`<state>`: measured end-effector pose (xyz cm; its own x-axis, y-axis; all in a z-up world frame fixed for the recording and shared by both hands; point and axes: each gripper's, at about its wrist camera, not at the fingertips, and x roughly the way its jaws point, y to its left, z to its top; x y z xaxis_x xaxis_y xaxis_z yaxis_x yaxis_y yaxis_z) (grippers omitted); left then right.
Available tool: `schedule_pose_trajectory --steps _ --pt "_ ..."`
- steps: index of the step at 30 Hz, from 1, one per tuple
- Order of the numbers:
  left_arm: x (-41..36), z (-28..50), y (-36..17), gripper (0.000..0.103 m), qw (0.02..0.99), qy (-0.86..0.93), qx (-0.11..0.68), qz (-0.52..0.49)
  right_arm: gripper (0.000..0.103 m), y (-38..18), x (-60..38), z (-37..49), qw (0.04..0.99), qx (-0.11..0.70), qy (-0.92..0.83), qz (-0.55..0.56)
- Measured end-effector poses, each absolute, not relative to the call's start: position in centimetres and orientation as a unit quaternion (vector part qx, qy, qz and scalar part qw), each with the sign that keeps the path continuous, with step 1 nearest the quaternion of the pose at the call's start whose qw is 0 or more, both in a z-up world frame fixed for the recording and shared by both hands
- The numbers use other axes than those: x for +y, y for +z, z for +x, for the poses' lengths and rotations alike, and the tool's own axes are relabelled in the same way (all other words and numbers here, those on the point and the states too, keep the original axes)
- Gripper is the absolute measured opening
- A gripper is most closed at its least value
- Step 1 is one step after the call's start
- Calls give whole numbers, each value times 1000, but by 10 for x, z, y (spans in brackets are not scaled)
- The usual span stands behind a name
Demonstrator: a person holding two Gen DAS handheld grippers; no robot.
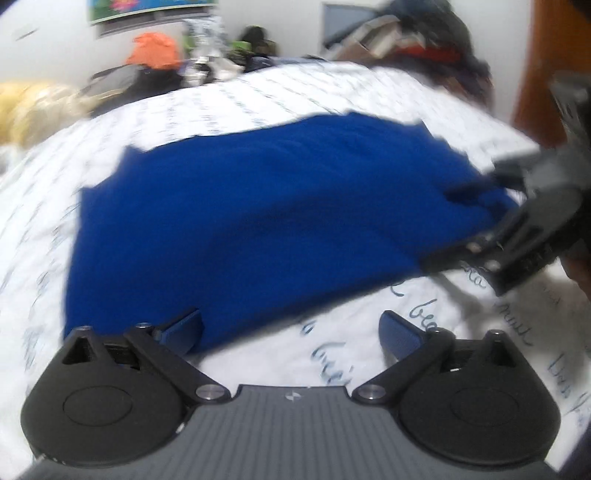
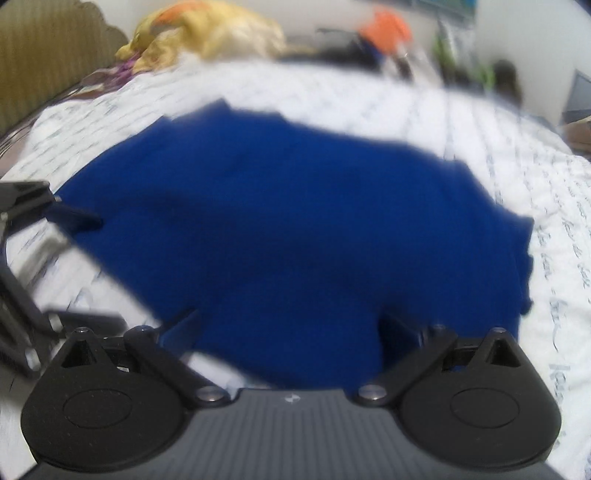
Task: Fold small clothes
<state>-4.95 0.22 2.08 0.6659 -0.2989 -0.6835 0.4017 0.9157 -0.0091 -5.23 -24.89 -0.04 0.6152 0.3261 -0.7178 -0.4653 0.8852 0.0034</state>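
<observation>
A blue garment [image 1: 266, 218] [image 2: 295, 229] lies spread flat on a white bedsheet printed with script [image 1: 229, 96] [image 2: 480, 125]. Both views are blurred by motion. My left gripper [image 1: 291, 328] is open at the garment's near edge, its left finger over the blue corner and its right finger over bare sheet. From the right side my right gripper [image 1: 476, 218] reaches in, open, with the garment's right edge between its fingers. In the right wrist view the right gripper [image 2: 290, 328] stands open low over the cloth. The left gripper [image 2: 79, 266] shows at the left edge, open.
Beyond the bed lie an orange item [image 1: 155, 48], dark clothes and bags [image 1: 424, 40], and a yellow bundle [image 2: 207, 33]. A ribbed headboard [image 2: 48, 62] stands at the far left of the right wrist view. A brown door [image 1: 546, 55] is at the right.
</observation>
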Motion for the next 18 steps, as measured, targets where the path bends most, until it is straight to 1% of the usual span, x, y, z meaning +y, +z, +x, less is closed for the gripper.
schedule_pose_trajectory --steps 3,5,7,8,9,10,13,15,16,17,18 --pt "33 -67 31 102 926 -137 351 -29 103 7 -252 -55 879 405 226 -115" --pt "58 -63 34 102 920 -109 356 -121 103 15 -264 -57 891 390 217 -84" --pt "83 -57 29 102 904 -79 361 -215 103 15 -273 -54 905 373 199 -53" --pt "95 -54 26 102 892 -64 362 -262 103 9 -271 -50 902 385 188 -53" --pt "107 -50 21 103 875 -55 363 -315 103 1 -268 -44 899 393 181 -66" --pt "118 -47 22 103 862 -53 353 -360 103 -2 -266 -49 906 369 188 -83" --pt "137 -40 14 102 827 -44 337 -448 103 -7 -267 -44 906 371 190 -71" --pt "139 -36 13 99 823 -31 325 -465 103 -10 -266 -47 912 357 192 -66" --pt "137 -34 15 95 825 -21 321 -464 103 -13 -266 -48 915 348 192 -65" --pt "135 -31 17 85 830 -10 321 -456 103 -14 -270 -57 919 340 192 -62" --pt "132 -28 20 78 838 5 323 -441 103 -16 -270 -58 921 334 192 -60"
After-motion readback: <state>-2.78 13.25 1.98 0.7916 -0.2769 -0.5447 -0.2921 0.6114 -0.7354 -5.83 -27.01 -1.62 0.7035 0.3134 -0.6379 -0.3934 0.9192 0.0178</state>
